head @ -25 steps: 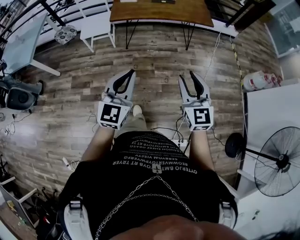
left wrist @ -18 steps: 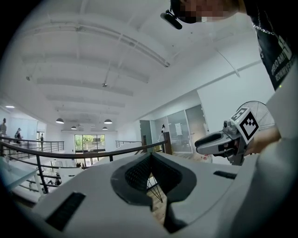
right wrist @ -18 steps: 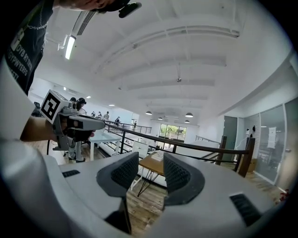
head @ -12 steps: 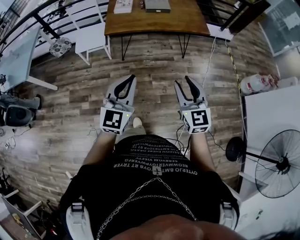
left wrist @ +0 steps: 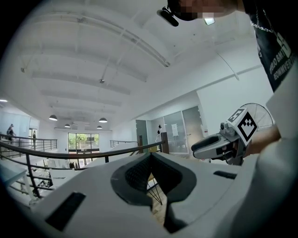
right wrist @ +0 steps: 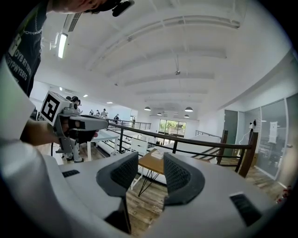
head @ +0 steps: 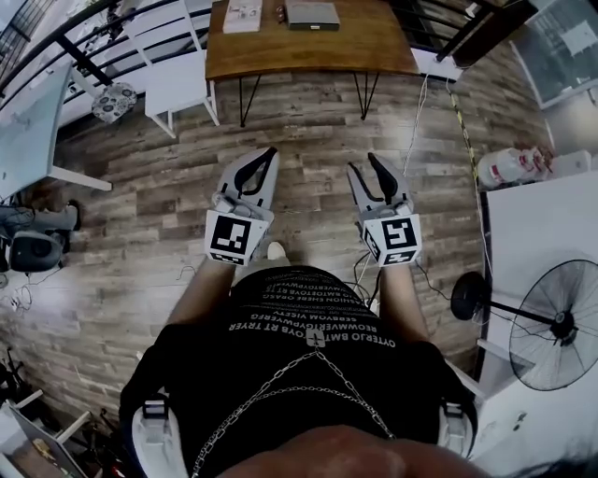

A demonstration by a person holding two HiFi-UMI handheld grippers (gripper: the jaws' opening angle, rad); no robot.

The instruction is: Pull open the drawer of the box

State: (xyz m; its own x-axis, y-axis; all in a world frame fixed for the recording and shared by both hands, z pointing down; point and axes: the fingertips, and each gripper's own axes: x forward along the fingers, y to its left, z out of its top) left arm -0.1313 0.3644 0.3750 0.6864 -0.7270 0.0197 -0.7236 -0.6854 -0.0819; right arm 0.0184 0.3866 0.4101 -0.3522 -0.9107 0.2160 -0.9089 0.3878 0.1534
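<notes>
Left gripper [left wrist: 151, 155]: jaws closed, tips meeting, nothing in them. Its own view looks out level over a dark railing [left wrist: 80, 155] into the hall. Only thin black legs show through the slit under the tips.

Right gripper [right wrist: 151, 153]: jaws well apart, just been opening, nothing between them. Framed in the gap is a wooden table [right wrist: 152, 162] on black hairpin legs, with something pale on top, too small to read.

Head view alone gives the layout. Both grippers are side by side before the person's chest, over plank floor [head: 308, 121], well short of the table. At the table's far edge are a flat grey box [head: 313, 12] and a white item [head: 245, 12] beside it. I cannot tell which has the drawer. White chair [head: 182, 79] left of table, standing fan [head: 559, 322] far right.
</notes>
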